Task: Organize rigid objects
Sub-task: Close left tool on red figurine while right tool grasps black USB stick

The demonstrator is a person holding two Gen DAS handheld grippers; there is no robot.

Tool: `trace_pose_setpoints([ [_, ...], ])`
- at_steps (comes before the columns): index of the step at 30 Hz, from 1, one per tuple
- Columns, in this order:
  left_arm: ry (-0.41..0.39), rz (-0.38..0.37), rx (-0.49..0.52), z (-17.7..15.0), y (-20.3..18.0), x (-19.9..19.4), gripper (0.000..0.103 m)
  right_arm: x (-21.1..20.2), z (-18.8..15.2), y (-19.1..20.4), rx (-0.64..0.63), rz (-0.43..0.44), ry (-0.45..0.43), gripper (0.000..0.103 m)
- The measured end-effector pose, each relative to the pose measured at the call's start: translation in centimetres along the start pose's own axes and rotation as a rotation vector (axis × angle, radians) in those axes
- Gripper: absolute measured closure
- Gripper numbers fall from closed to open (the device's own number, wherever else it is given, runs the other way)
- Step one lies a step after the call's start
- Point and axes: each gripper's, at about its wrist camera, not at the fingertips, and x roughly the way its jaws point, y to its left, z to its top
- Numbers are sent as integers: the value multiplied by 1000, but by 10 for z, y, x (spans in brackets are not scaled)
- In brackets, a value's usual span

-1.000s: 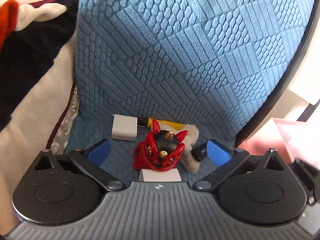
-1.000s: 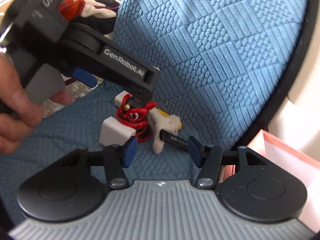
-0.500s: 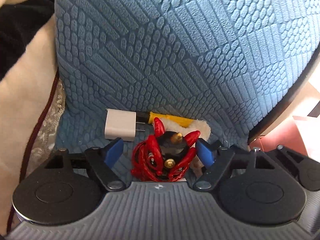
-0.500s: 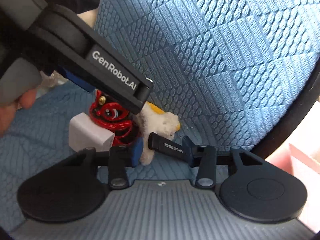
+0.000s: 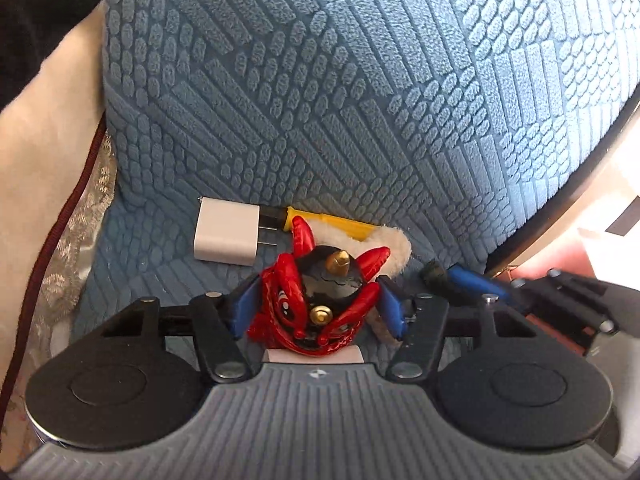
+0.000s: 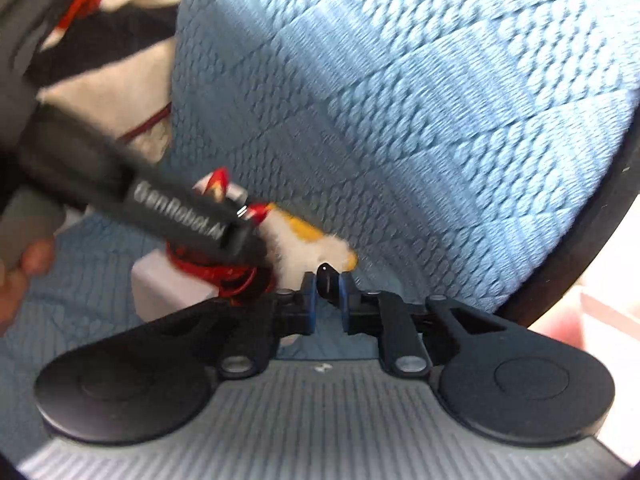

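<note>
Left wrist view: left gripper [image 5: 318,310] is clamped on the red-and-black figurine [image 5: 320,304], blue pads [image 5: 245,309] tight on both flanks. Figurine sits on the blue textured cushion [image 5: 320,100], just in front of the white charger [image 5: 228,236] and the yellow pen-like item [image 5: 332,222], with white fluff [image 5: 394,246] behind it on the right. A second white block [image 5: 314,356] lies under the figurine's near edge.

Right wrist view is motion-blurred: right gripper [image 6: 327,296] is pinched on a small black stick [image 6: 325,278], just right of the figurine.

My read: both grasps are made, the lift is next. Raise the figurine straight up so its red cord doesn't drag the charger or the fluff. Keep the two grippers apart, they're crowded. The horns are slick, so keep the squeeze firm.
</note>
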Motion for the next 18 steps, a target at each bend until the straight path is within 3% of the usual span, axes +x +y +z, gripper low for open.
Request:
trace_pose_setpoints([
  [6,-7,-9,-35,1,8,-6,36,-14,11,-21,71,-14,-30,92],
  [10,0,-13,-56,3,13,-4,36,-27,13,-46,220,20,-51,92],
  [15,-1,-2,-50,2,11,-3,36,-21,10,-65,362,33,2,92],
  [18,0,-3,-66,1,12,-3,36,-15,7,-66,367,9,34,92],
])
